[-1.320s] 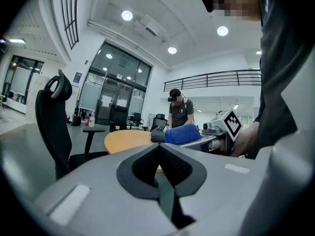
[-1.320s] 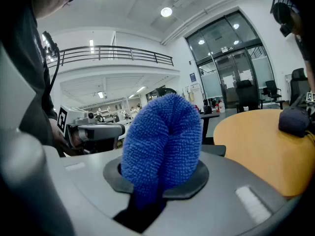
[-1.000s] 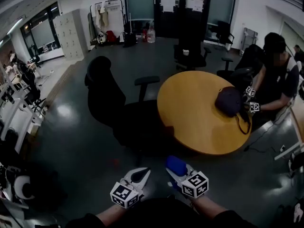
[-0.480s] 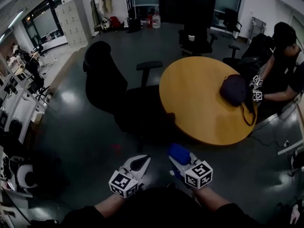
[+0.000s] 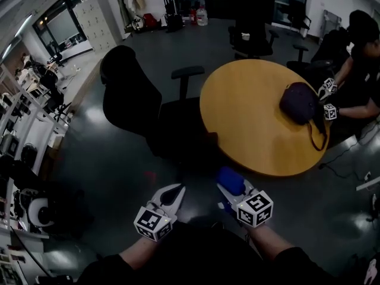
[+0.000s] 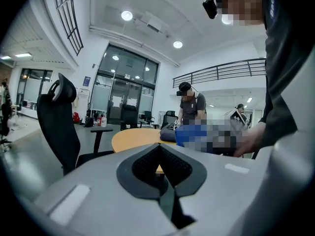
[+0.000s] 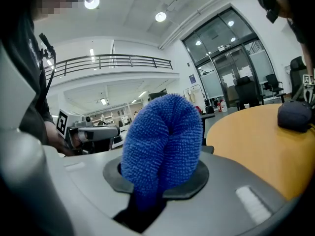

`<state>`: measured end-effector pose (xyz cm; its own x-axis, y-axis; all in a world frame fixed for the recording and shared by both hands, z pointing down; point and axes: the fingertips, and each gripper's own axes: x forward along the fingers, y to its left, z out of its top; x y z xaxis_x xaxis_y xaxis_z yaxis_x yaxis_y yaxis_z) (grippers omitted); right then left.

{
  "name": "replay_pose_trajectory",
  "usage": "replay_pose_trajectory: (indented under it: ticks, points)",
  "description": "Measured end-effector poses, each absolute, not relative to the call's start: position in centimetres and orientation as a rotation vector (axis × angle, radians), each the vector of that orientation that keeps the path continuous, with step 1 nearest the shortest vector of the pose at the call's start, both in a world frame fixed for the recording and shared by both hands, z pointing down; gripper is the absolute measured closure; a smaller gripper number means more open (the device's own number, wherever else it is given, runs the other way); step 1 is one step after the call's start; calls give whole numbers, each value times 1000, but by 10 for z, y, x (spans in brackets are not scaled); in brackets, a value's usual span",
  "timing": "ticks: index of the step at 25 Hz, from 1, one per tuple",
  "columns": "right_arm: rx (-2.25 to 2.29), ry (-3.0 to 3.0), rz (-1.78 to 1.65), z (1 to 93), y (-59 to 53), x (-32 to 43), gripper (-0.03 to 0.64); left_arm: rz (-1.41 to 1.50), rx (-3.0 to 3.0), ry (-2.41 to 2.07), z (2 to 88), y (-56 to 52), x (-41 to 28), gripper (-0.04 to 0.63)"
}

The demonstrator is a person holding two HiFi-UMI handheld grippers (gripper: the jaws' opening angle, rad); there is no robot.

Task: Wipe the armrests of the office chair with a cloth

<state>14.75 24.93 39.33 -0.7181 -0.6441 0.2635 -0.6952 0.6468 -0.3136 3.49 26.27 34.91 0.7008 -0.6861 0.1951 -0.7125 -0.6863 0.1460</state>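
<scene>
The blue cloth (image 5: 230,181) is bunched into a rounded wad and clamped between the 2 jaws of the right claw (image 5: 228,189); in the right gripper view its nubby fold bulges out past the jaw pads. It hangs low over the dark glossy floor (image 5: 107,159), close to the person's body and near the closest edge of the round counter (image 5: 249,123), touching neither. The left claw (image 5: 171,193) is just beside it on the left, jaws pressed together with nothing between them, which the left gripper view shows plainly. Each claw carries its marker cube at the wrist end. The black chair (image 5: 127,100) stands beyond both claws, its tall back on the left and its seat drawn up against the counter's left edge. 1 armrest (image 5: 187,72) shows clearly on the chair's far side, raised on its post close to the counter's far-left rim; the near armrest is lost in the dark seat area and I cannot make it out. The cloth is well apart from the visible armrest. On the counter's right part lies a dark bag (image 5: 298,103) with a strap trailing toward the edge. A second person (image 5: 362,52) sits at the counter's right side, holding 2 more grippers beside the bag. Another black chair (image 5: 252,37) stands farther back.
</scene>
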Motion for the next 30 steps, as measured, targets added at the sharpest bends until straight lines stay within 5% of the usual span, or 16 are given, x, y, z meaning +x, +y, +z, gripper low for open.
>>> replay_pose_trajectory:
  ticks: [30]
  points:
    - [1389, -2506, 529, 423, 78, 137, 511, 384, 2789, -1032, 453, 57, -55, 581]
